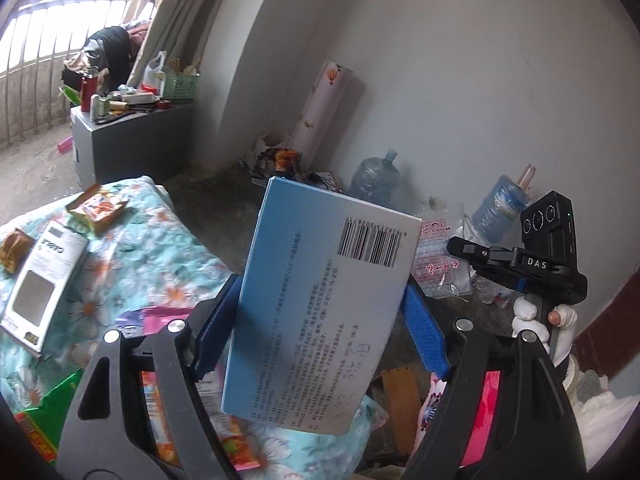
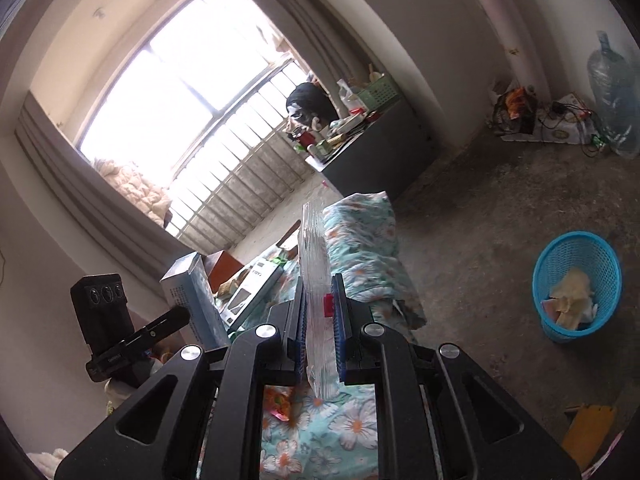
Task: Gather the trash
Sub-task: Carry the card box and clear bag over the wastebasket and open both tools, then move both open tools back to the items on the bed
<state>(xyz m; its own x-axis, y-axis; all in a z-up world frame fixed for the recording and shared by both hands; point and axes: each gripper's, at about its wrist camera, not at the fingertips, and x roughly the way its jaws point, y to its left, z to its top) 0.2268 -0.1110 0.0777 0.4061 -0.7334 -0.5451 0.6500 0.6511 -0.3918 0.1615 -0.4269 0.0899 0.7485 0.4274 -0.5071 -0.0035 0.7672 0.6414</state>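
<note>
My left gripper [image 1: 322,312] is shut on a flat light-blue box [image 1: 320,308] with a barcode, held up above the floral bedspread [image 1: 160,248]. The same box [image 2: 192,300] shows at the left of the right wrist view. My right gripper [image 2: 320,320] is shut on a clear plastic bag [image 2: 316,264] that stands up edge-on between the blue pads. In the left wrist view the right gripper's body and camera [image 1: 548,240] are at the right, held by a gloved hand; its bag [image 1: 440,256] hangs beside it. A blue mesh waste basket [image 2: 576,292] with crumpled paper stands on the floor.
On the bed lie a white windowed box [image 1: 44,284], an orange snack wrapper [image 1: 98,206], a brown packet [image 1: 14,250] and coloured wrappers [image 1: 240,448]. Water jugs [image 1: 376,178] and clutter line the wall. A grey cabinet [image 1: 132,144] stands by the railed window.
</note>
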